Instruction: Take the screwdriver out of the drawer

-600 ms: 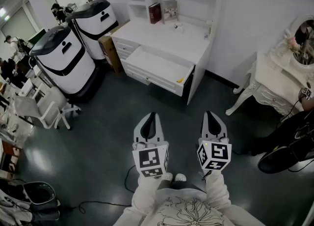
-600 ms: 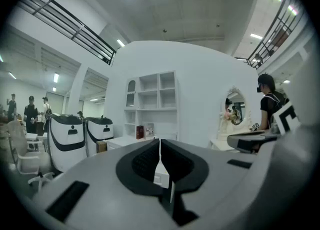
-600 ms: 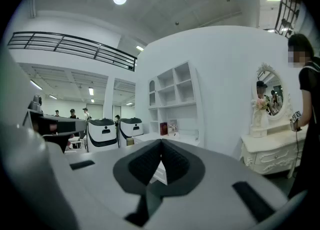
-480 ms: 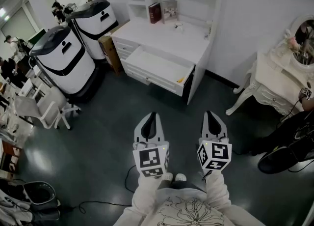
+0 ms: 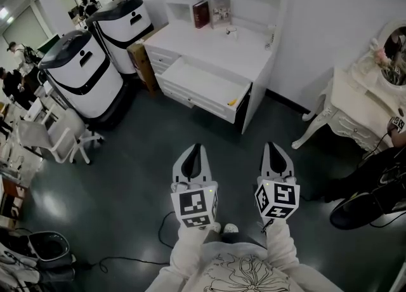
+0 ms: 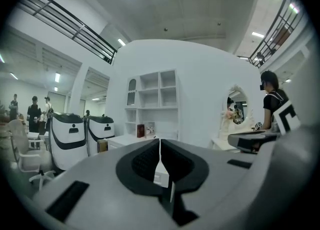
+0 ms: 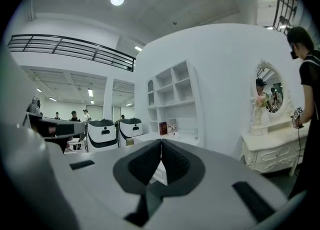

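Note:
A white desk [image 5: 216, 53] stands across the room with its wide drawer [image 5: 204, 87] pulled open. A small yellow-handled screwdriver [image 5: 233, 101] lies at the drawer's right end. My left gripper [image 5: 196, 150] and right gripper [image 5: 271, 148] are held side by side over the dark floor, well short of the desk, both shut and holding nothing. In the left gripper view the left gripper [image 6: 160, 141] has its pads together, with the desk [image 6: 145, 141] far ahead. The right gripper [image 7: 161, 143] looks the same in its own view.
Two large white and black machines [image 5: 82, 72] stand left of the desk, with a cardboard box [image 5: 141, 62] between. A white dressing table with a round mirror [image 5: 368, 103] is at the right, where a person [image 7: 306, 89] stands. White chairs [image 5: 54, 145] and cables [image 5: 114, 262] lie at the left.
The view has shifted very slightly; both grippers stay where they were, shut.

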Demonstrator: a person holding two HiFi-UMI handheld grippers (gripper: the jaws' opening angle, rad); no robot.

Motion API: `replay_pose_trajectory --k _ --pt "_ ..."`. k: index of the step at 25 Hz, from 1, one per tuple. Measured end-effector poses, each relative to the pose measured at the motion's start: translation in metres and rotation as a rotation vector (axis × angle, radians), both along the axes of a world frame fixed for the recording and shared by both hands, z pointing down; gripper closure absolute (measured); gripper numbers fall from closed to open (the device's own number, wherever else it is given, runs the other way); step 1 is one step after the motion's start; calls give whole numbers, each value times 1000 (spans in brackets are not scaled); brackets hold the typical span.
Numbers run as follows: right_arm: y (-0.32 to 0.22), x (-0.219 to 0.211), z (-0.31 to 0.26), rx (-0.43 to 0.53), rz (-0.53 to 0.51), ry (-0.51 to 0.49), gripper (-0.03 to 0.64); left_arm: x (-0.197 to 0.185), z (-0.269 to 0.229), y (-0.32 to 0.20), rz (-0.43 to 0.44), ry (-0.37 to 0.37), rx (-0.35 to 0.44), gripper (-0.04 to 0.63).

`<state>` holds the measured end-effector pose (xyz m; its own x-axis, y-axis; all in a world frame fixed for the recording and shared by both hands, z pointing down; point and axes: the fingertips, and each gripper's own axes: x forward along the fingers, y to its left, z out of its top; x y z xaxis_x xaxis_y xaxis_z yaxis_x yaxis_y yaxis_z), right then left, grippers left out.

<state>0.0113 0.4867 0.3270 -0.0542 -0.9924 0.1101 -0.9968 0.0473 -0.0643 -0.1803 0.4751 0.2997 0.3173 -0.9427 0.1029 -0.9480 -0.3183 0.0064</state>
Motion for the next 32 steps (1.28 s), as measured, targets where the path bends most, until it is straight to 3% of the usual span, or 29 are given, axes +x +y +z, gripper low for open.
replay_pose_trajectory --k 9,17,32 --pt "1 11 17 -36 -24 -14 614 12 18 5 -18 0 -38 584" --pt "-21 17 26 -52 -32 -24 614 22 25 -20 -12 -7 -55 584" --pt "-173 36 35 -62 12 -35 614 48 35 -180 51 -10 -71 584"
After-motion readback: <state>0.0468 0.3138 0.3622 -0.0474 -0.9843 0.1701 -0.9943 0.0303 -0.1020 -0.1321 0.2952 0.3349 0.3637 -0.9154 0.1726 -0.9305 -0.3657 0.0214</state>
